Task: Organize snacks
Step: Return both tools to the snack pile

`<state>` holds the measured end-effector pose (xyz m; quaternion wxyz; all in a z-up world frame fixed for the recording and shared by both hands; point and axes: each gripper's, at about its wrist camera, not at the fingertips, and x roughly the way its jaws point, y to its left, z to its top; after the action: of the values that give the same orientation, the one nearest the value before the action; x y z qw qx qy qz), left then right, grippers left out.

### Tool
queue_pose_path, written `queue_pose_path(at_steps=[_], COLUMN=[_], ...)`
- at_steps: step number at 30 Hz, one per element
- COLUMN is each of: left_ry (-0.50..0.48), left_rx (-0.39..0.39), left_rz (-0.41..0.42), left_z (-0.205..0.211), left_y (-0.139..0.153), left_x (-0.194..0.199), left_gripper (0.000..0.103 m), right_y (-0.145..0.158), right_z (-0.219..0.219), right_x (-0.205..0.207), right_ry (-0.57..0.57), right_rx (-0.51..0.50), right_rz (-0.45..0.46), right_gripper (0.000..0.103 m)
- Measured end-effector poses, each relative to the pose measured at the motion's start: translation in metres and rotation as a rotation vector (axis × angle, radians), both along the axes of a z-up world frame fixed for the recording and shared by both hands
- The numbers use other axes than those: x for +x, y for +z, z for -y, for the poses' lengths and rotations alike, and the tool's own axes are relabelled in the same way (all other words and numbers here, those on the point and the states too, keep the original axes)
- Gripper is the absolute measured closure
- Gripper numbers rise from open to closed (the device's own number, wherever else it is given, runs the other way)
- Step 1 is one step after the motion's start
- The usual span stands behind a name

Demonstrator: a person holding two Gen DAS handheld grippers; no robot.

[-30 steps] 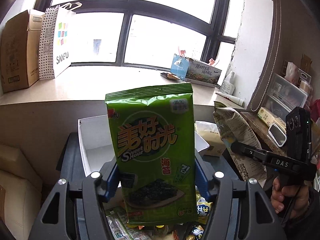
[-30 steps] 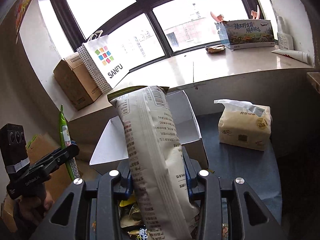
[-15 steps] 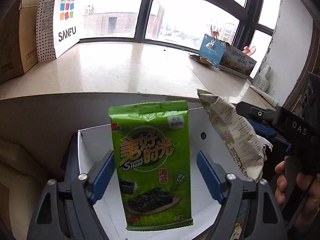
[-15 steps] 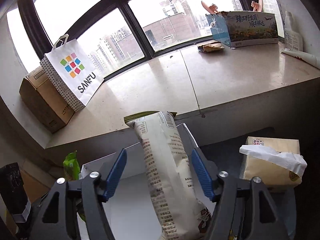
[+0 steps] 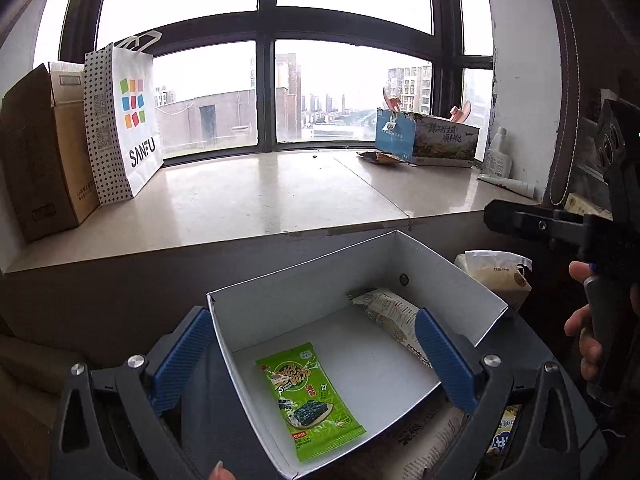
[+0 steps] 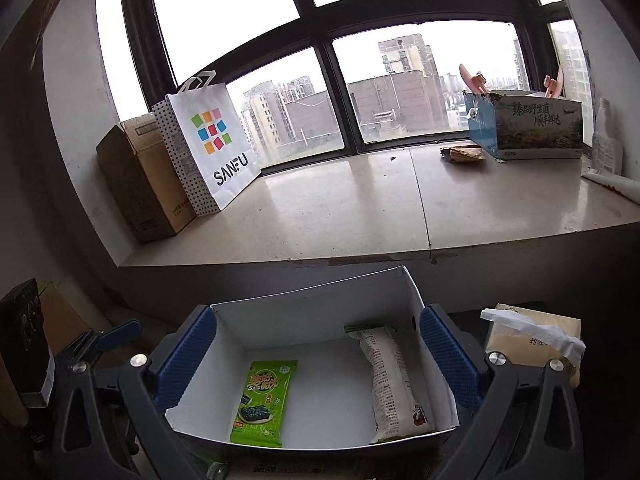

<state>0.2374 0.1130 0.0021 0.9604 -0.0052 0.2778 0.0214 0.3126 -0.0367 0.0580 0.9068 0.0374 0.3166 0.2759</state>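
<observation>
Plainly "SANFU" on white bag (image 5: pixel 128 120)

Green seaweed packet (image 5: pixel 310 396) in white box (image 5: pixel 304 292).

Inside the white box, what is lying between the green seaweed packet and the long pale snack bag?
Nothing. In the right wrist view, only bare white floor of the white box separates the green seaweed packet from the long pale snack bag.
</observation>
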Motion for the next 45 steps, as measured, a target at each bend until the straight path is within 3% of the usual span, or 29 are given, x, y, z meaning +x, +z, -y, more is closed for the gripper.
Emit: queue_pose_path(at_steps=[3, 6, 10, 14, 20, 24, 29, 32, 45], left_ry=[-0.036, -0.075, -0.094, -0.092, -0.037, -0.030, 0.016, -0.006, 0.013], left_rx=[-0.040, -0.092, -0.088, -0.166, -0.262, -0.293, -0.297, -0.313, -0.312], left_rz=[-0.013, 0.038, 0.075, 0.090, 0.046, 0.020, -0.020, -0.017, -0.025], left_z=[0.008, 0.020, 0.043, 0.057, 0.070, 0.065, 0.053, 0.053, 0.045], left_y=[0.012, 0.024, 0.028, 0.022, 0.000, -0.020, -0.034, -0.036, -0.038], left_x=[-0.029, -0.068, -0.117, -0.165, -0.222, -0.252, -0.255, -0.255, -0.257], left_gripper=[0.000, 0.000, 0.000, 0.000, 0.000, 0.000, 0.000, 0.000, 0.000], right_y=[0.010, 0.015, 0.010, 0.002, -0.005, -0.020, -0.049, -0.060, -0.084], right_z=[0.006, 0.018, 0.045, 0.078, 0.119, 0.131, 0.123, 0.112, 0.003], right_x=[-0.043, -0.086, -0.134, -0.177, -0.240, -0.269, -0.267, -0.265, -0.220], right_ry=[0.057, 0.098, 0.043, 0.012, -0.072, -0.057, -0.020, -0.010, 0.221], right_rx=[-0.026, -0.053, -0.081, -0.055, -0.072, -0.107, -0.183, -0.221, -0.541], right_rz=[0.084, 0.119, 0.124, 0.108, 0.112, 0.097, 0.035, 0.030, 0.248], right_gripper=[0.000, 0.000, 0.000, 0.000, 0.000, 0.000, 0.000, 0.000, 0.000])
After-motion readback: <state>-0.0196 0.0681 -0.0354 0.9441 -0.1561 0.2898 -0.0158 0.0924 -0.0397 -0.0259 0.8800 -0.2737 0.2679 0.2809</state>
